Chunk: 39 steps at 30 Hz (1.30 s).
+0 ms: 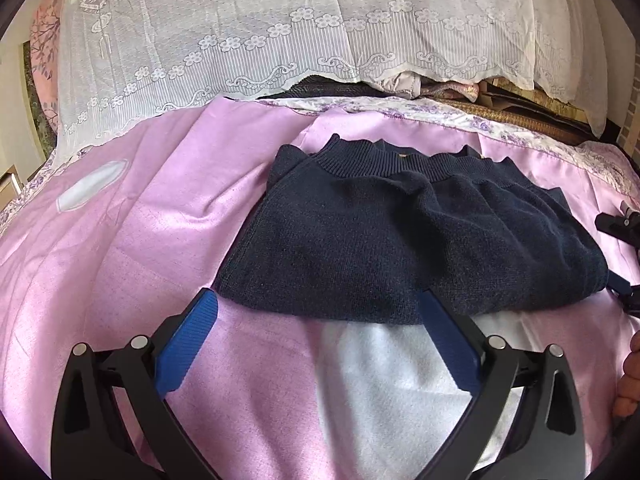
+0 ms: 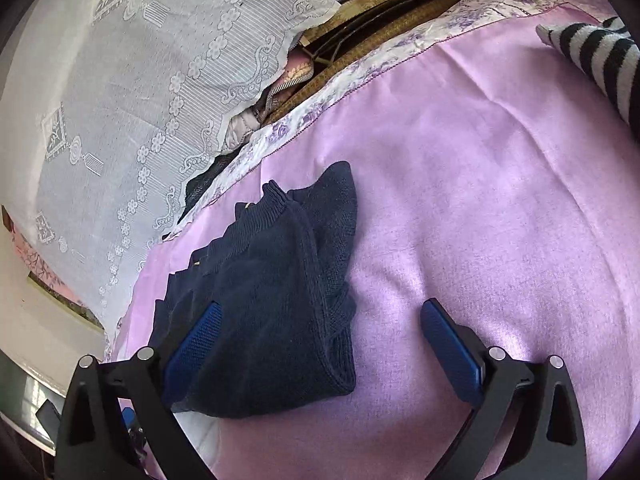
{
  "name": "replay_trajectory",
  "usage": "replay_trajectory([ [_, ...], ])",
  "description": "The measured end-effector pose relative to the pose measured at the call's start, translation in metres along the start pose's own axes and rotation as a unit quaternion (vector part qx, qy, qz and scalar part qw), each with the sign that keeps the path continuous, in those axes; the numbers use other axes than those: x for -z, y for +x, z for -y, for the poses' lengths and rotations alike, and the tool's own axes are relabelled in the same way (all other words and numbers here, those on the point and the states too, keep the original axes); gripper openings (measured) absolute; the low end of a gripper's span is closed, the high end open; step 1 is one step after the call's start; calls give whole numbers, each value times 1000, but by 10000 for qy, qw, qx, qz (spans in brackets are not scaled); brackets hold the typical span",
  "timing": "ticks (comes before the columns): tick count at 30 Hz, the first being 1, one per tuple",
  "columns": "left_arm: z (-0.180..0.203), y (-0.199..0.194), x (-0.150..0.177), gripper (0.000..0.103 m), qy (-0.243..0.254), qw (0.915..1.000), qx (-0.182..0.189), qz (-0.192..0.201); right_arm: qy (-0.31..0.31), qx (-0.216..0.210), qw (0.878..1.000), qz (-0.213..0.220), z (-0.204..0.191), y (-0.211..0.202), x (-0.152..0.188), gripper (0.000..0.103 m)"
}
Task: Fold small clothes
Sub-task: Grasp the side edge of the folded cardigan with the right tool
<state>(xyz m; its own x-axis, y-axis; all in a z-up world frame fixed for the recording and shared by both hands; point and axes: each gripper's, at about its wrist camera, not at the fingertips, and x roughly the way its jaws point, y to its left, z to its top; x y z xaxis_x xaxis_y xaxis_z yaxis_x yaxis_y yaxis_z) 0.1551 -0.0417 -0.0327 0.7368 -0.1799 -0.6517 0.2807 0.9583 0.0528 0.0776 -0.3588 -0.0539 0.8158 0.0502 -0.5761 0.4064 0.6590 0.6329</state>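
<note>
A folded navy sweater (image 1: 404, 240) is laid mid-frame on the pink bedsheet (image 1: 132, 248), flanked by the left tool (image 1: 318, 312) and right tool (image 2: 320, 320), both spread open, seemingly empty.

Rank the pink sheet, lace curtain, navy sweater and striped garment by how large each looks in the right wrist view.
1. Pink sheet
2. Lace curtain
3. Navy sweater, enlarged by nearness to the camera
4. Striped garment, cut off by the frame edge, so its true size is unclear
</note>
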Motion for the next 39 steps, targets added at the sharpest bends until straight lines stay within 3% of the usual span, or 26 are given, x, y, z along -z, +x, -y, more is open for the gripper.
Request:
replay_trajectory([
  [7, -9, 19, 2, 99, -228, 9985, 142, -479, -252, -345, 9964, -730, -1, 21, -21, 100],
  [17, 1, 10, -8, 98, 11, 9995, -318, -92, -56, -707, 9890, -1301, 8, 40, -48, 100],
  [20, -7, 25, -8, 98, -226, 9986, -37, -484, -113, -713, 9880, -1368, 5, 47, -54, 100],
  [26, -29, 35, -3, 99, -955, 9910, 563, -755, -118, -839, 9878, -1303, 3, 53, -59, 100],
  [31, -16, 23, -2, 98, -705, 9948, 490, -553, -17, -1446, 9772, -1556, -4, 57, -55, 92],
  [36, 10, 15, -3, 98, -60, 9985, 400, -380, -7, -1424, 9773, -1570, -3, 58, -55, 88],
  [39, 15, 13, -3, 98, 87, 9988, 331, -343, -193, -1260, 9798, -1543, -6, 60, -51, 84],
])
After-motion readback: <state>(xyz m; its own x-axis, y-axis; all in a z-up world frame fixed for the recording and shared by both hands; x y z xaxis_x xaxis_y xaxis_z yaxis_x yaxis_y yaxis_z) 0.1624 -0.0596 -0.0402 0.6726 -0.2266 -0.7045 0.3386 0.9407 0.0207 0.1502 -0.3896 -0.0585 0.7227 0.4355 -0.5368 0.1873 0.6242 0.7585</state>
